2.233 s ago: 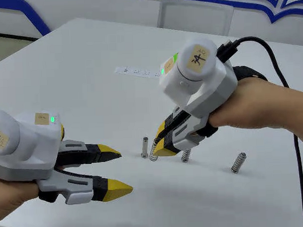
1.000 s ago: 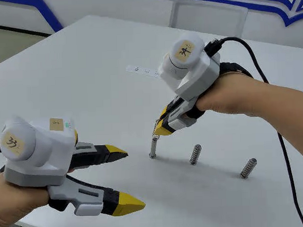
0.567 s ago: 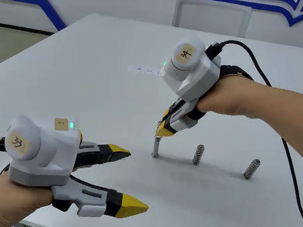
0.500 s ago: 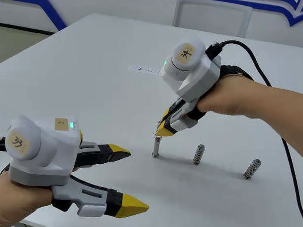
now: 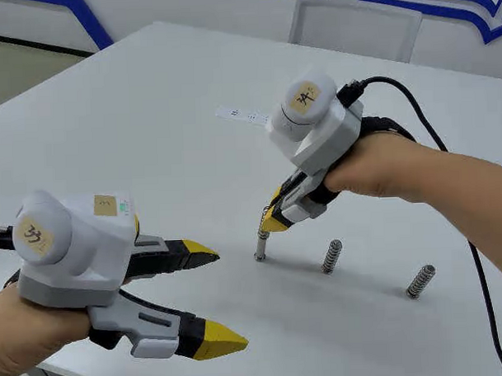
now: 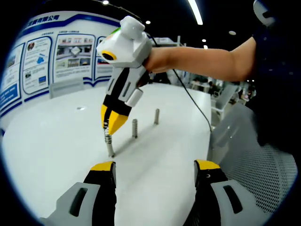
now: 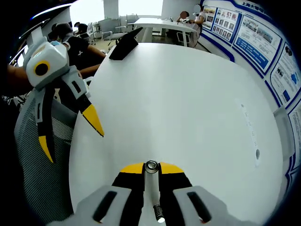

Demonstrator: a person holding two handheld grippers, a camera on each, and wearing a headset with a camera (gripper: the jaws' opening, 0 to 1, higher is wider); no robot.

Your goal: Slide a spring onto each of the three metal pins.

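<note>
Three metal pins stand in a row on the white table (image 5: pixel 134 142). The middle pin (image 5: pixel 332 256) and the right pin (image 5: pixel 421 281) each carry a spring. My right gripper (image 5: pixel 269 224) is shut on a third spring (image 6: pixel 107 135), whose lower end sits around the top of the left pin (image 5: pixel 260 249); the pin's lower part is bare. From the right gripper view the spring (image 7: pixel 151 165) shows end-on as a ring between the shut jaws. My left gripper (image 5: pixel 215 296) hovers open and empty at the near left, apart from the pins.
A white paper strip (image 5: pixel 244 116) lies on the table behind the right gripper. A chair back (image 5: pixel 353 28) stands at the far edge. The right gripper's black cable (image 5: pixel 476 263) trails off to the right. The table's near edge runs just under my left gripper.
The right gripper lifted the spring from the table beside the left pin, carried it over that pin and has lowered it slightly onto the top. The left gripper stayed open.
</note>
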